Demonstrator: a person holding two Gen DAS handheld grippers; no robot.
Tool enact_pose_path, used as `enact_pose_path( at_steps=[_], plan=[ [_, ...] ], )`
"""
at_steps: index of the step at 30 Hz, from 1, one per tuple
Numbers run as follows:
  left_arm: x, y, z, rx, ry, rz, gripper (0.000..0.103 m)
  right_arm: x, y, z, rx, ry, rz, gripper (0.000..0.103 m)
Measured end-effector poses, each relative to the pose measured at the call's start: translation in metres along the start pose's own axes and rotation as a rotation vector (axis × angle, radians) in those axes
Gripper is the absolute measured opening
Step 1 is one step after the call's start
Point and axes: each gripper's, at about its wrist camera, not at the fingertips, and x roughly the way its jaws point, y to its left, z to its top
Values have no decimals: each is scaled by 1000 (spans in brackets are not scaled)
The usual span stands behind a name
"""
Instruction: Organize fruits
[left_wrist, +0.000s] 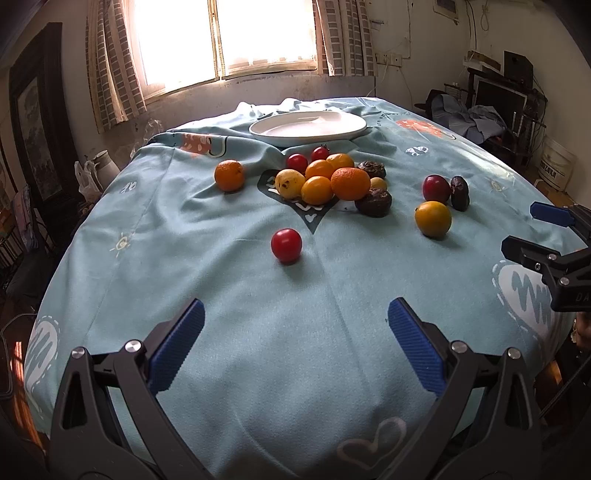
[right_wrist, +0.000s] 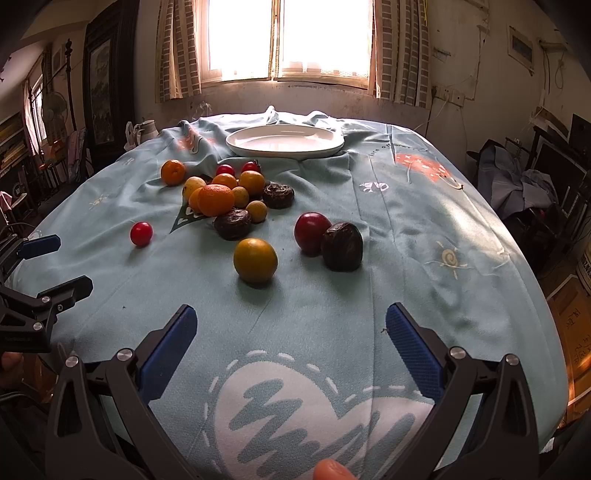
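A light-blue printed tablecloth (left_wrist: 229, 332) is spread over the table, wrinkled at the far end. A white plate (left_wrist: 308, 127), shallow and bare, is set at the far edge near the window. Both grippers are held low over the near edge, nothing gripped: left gripper (left_wrist: 295, 321) spread wide, right gripper (right_wrist: 291, 325) spread wide too. A fruit cluster (left_wrist: 325, 179) is piled mid-table just before the plate: oranges, yellow round fruit, small red ones, dark wrinkled ones, touching. One orange (left_wrist: 229, 175) is set apart to the pile's left. A smooth glossy red fruit (left_wrist: 286, 245) is seen alone nearer the left gripper. Right of the pile, a yellow-orange fruit (right_wrist: 255, 260) lies near a dark red fruit (right_wrist: 312, 232), which touches a dark wrinkled fruit (right_wrist: 342, 246).
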Motion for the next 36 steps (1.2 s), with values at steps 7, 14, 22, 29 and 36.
enact_pose_path(
  at_steps=[7, 14, 22, 29, 36],
  plan=[
    [1, 0, -1, 0, 2, 0, 101, 1, 1, -1, 0, 2, 1, 102],
    [4, 2, -2, -12, 18, -5, 101, 2, 1, -1, 1, 6, 1, 102],
    [4, 3, -3, -16, 26, -7, 101, 5, 3, -4, -1, 8, 1, 102],
    [6, 3, -4, -17, 29, -11, 101, 7, 4, -7, -1, 15, 1, 102],
    [11, 4, -5, -21, 42, -15, 101, 11, 5, -7, -1, 30, -1, 102]
  ],
)
